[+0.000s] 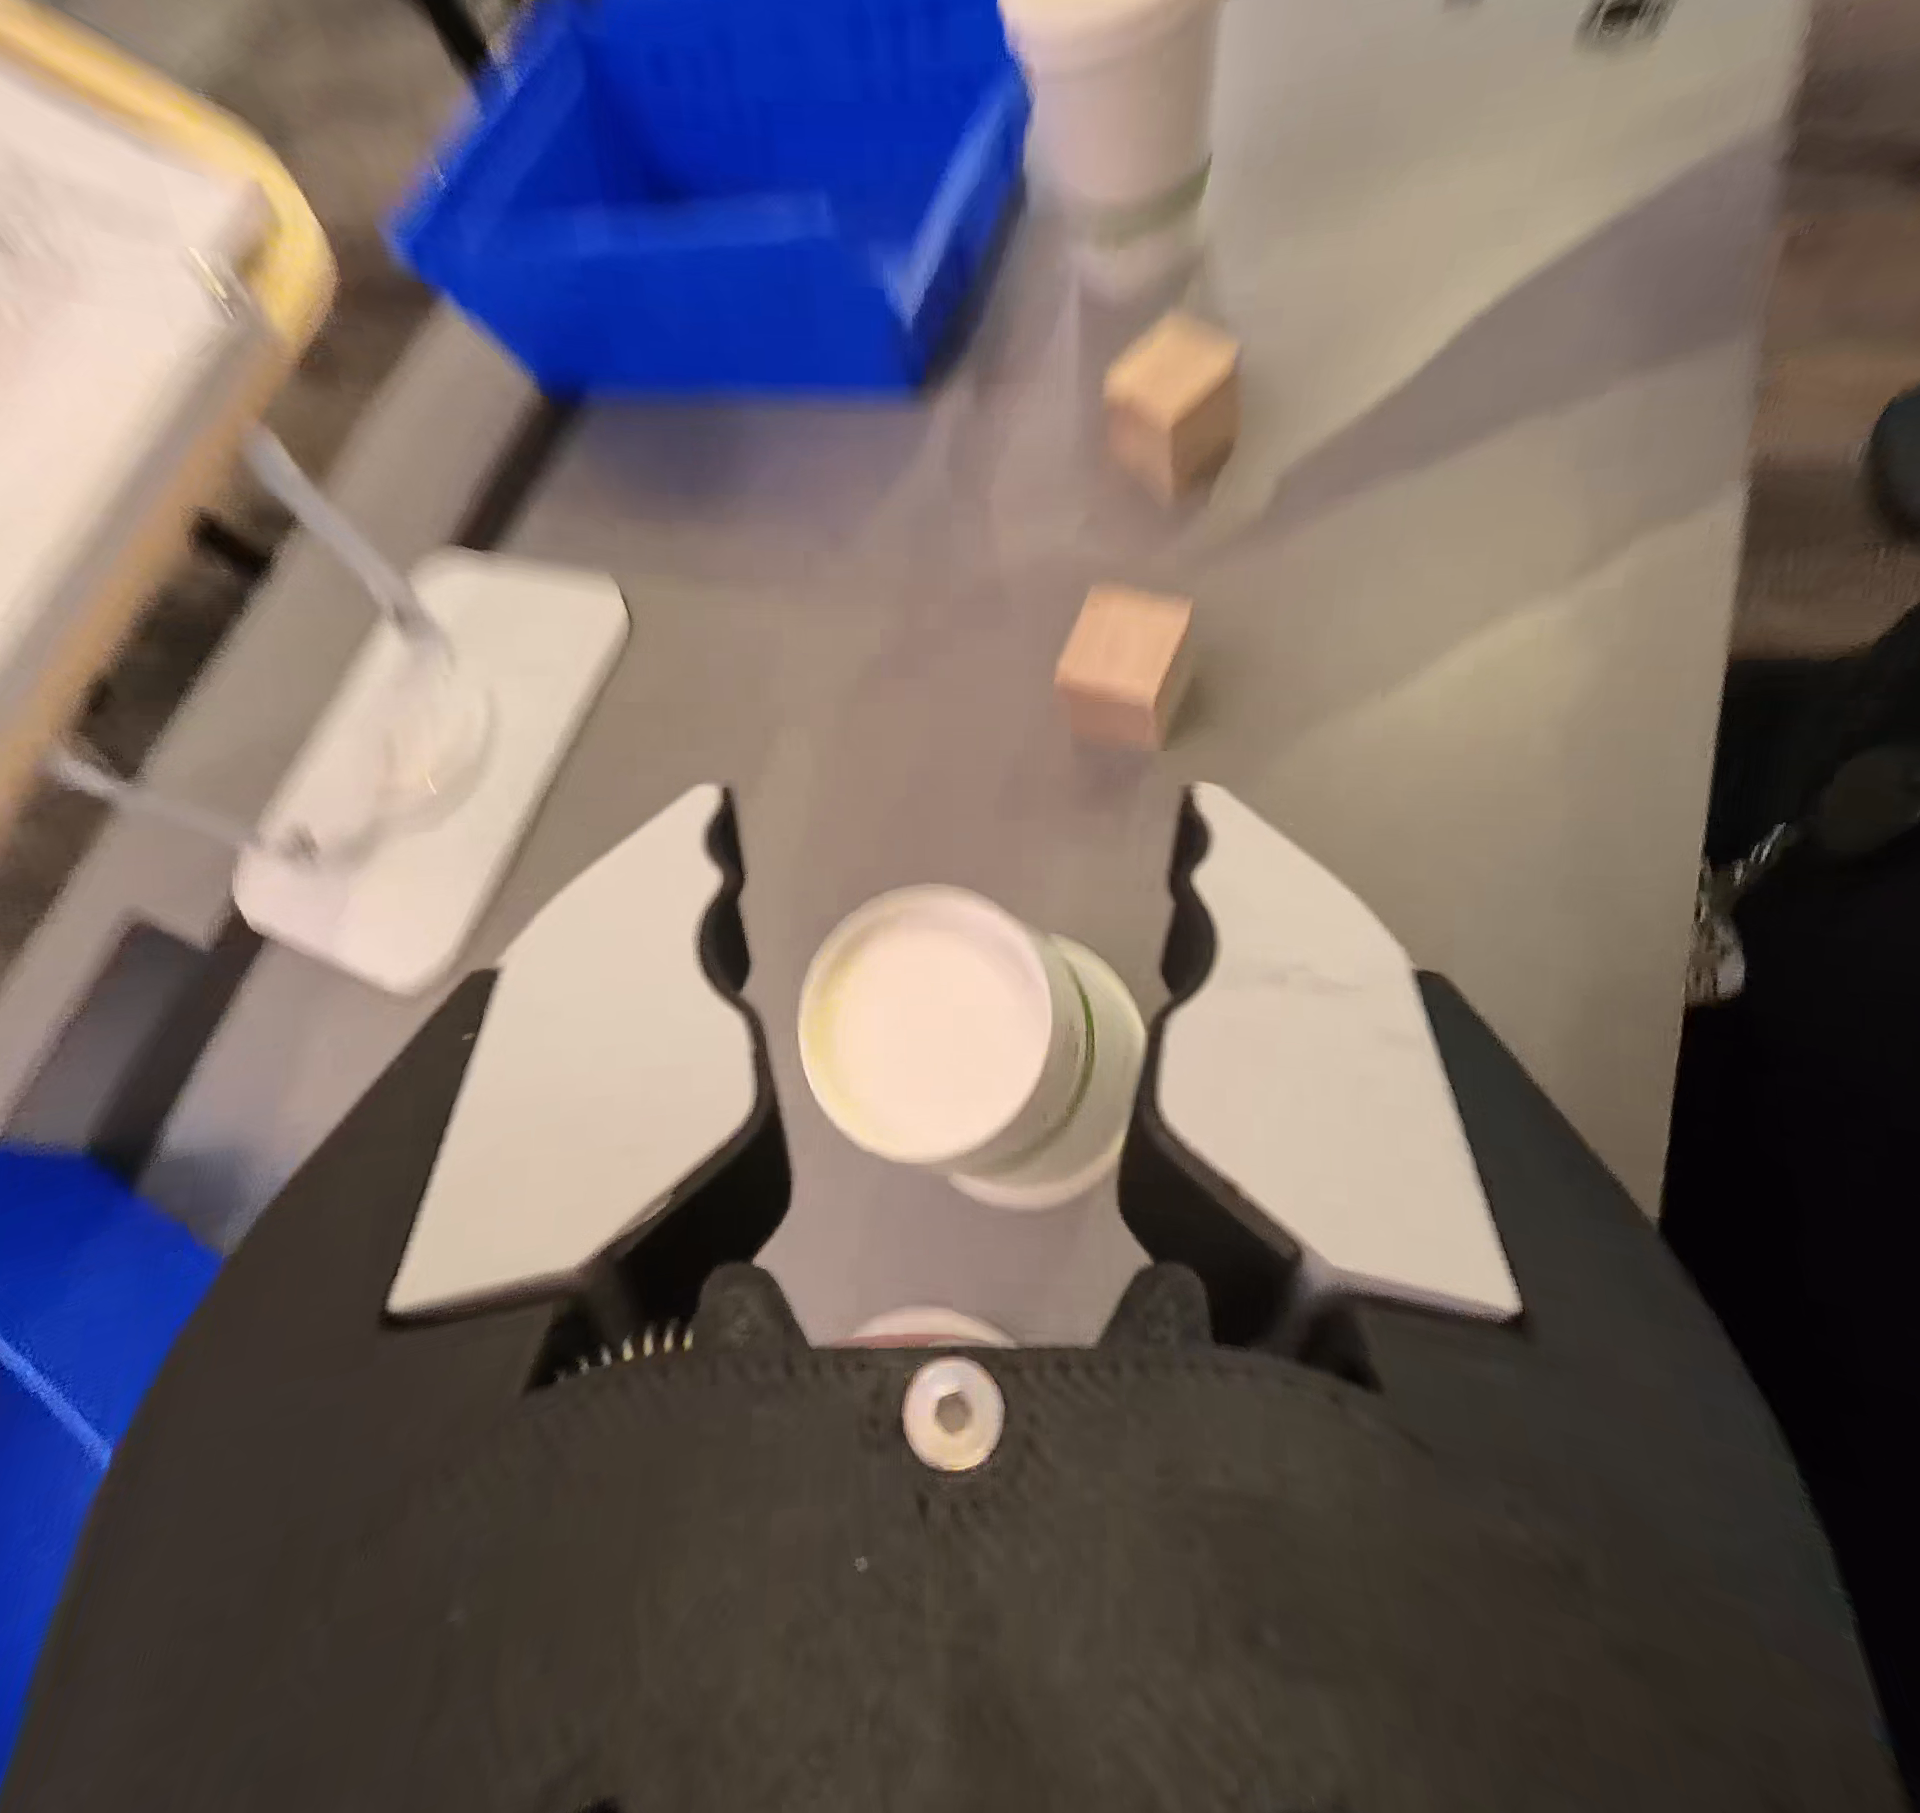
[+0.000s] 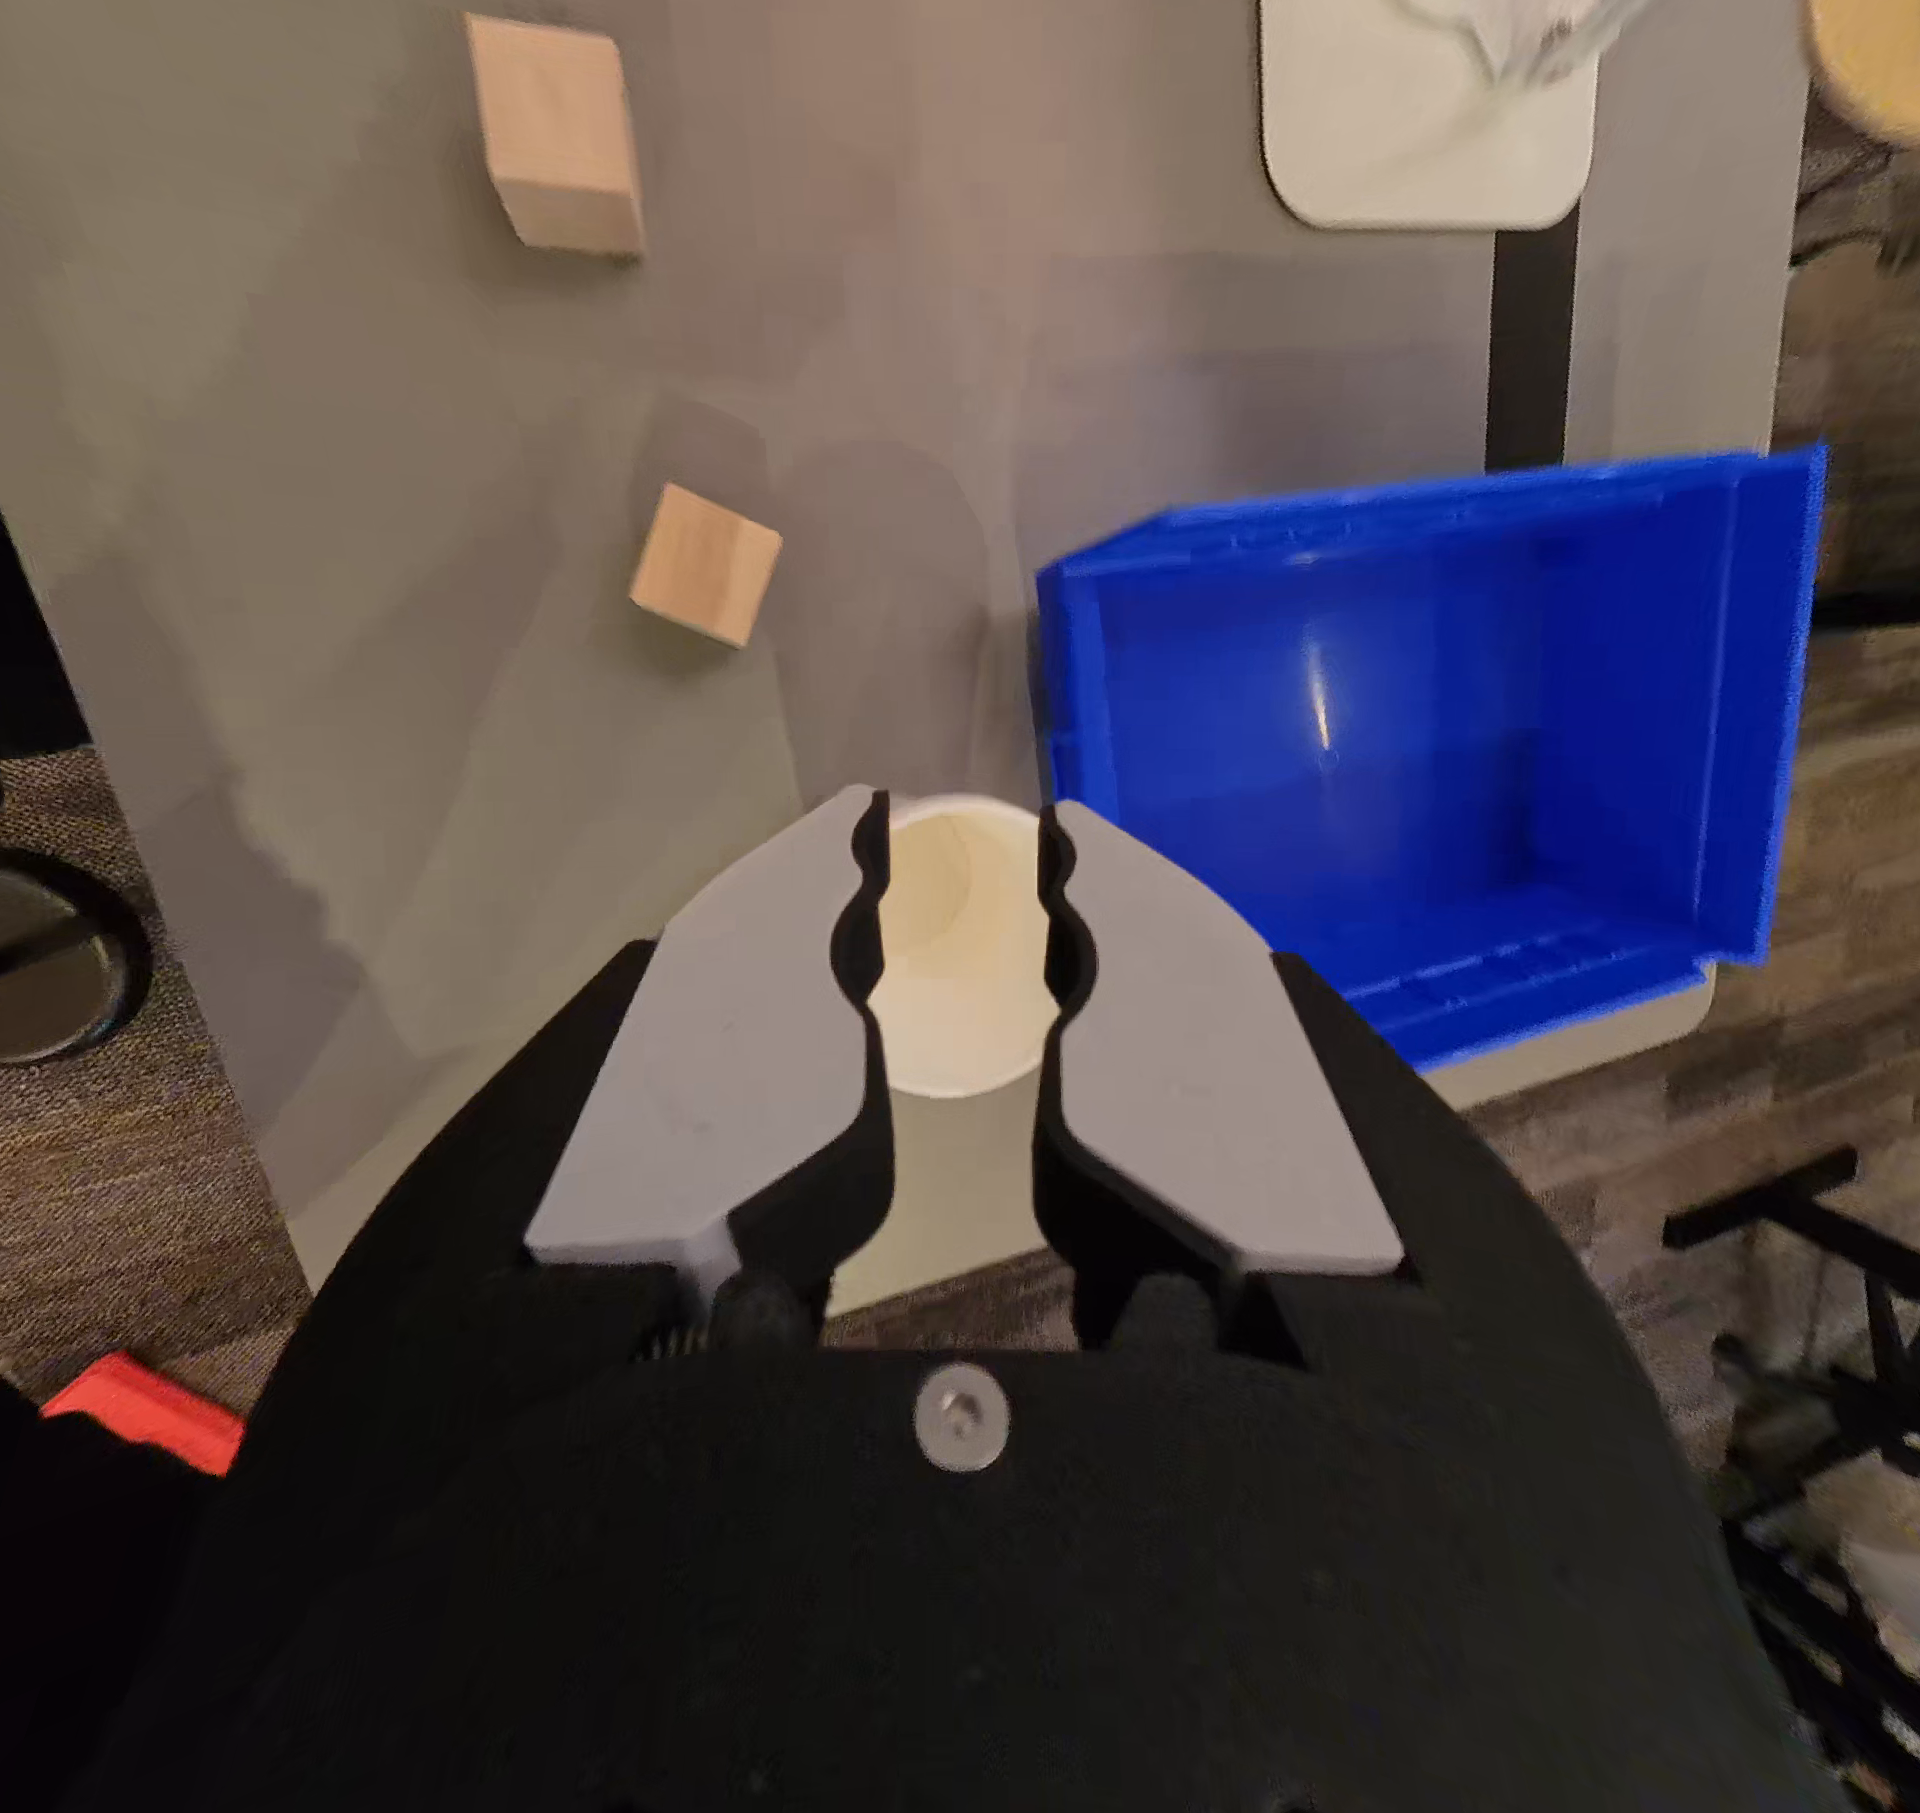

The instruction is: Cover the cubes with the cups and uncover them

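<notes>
Left tongs spread wide, holding nothing. An inverted paper cup stands between the fingers, base up, touching neither. Judgement: centre the cup, close gently on its wall to avoid crushing, and lift straight.

2 wooden cubes lie bare on the grey table: near cube at 1 o'clock of the left tips, far cube beyond it.

Right tongs narrow, gripping a second paper cup, mouth toward the camera. From these tips: nearer cube at 10 o'clock, farther cube at 11 o'clock, blue bin at 2 o'clock. Judgement: turn the mouth down and keep the rim level before lowering over a cube.
</notes>
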A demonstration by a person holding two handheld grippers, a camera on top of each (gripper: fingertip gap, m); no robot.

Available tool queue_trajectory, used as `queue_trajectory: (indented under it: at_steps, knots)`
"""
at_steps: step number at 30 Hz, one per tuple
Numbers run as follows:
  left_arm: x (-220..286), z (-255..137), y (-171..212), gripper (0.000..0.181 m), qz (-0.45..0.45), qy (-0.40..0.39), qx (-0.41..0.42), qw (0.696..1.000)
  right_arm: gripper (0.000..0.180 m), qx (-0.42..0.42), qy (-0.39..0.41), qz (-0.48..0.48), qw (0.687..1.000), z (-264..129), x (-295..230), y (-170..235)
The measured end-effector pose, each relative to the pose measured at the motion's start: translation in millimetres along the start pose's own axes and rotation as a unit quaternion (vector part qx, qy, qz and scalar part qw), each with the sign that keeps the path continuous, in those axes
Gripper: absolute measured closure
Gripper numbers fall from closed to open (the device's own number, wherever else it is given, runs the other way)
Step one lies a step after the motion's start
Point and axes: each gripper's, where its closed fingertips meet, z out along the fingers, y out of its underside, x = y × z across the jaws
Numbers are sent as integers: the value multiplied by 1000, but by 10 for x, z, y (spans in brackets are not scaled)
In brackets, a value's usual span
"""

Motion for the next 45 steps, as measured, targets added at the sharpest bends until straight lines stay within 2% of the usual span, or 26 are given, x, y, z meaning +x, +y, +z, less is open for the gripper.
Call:
queue_trajectory:
  at_steps: [4, 9, 16, 18, 19, 25, 30, 37, 40, 43, 45]
  knots:
    - [-4, 143, 332, 83, -28, 10, -82, 996, 155, 22, -5, -21, 1000, 57, -232, -158]
    - [-48, 259, 603, 74, -68, 16, -127, 989, 156, 38, -25, -40, 998, 157, -479, -278]
    - [-91, 315, 731, 86, -49, 13, -198, 979, 157, 47, -32, -51, 997, 192, -571, -349]
    - [-54, 343, 739, 94, -44, 30, -209, 976, 158, 48, -32, -51, 997, 201, -569, -358]
    - [-48, 347, 775, 103, -40, 34, -224, 973, 158, 47, -32, -52, 997, 208, -566, -354]
    - [-80, 342, 749, 106, -21, 30, -233, 972, 158, 60, -36, -52, 996, 214, -592, -386]
    - [-292, 106, 392, 106, -44, -21, -133, 990, 158, 108, -40, -52, 992, 178, -643, -567]
    - [-353, -322, -99, 106, -94, -17, 27, 995, 157, 186, -42, -46, 981, 219, -704, -976]
    - [-277, -500, -414, 106, -88, 10, 147, 985, 159, 261, -39, -13, 965, 204, -652, -1270]
    - [-249, -635, -652, 106, -109, 30, 253, 961, 157, 342, -68, 27, 937, 212, -671, -1572]
    - [-200, -709, -769, 106, -107, 42, 315, 942, 147, 373, -92, 53, 922, 279, -692, -1727]
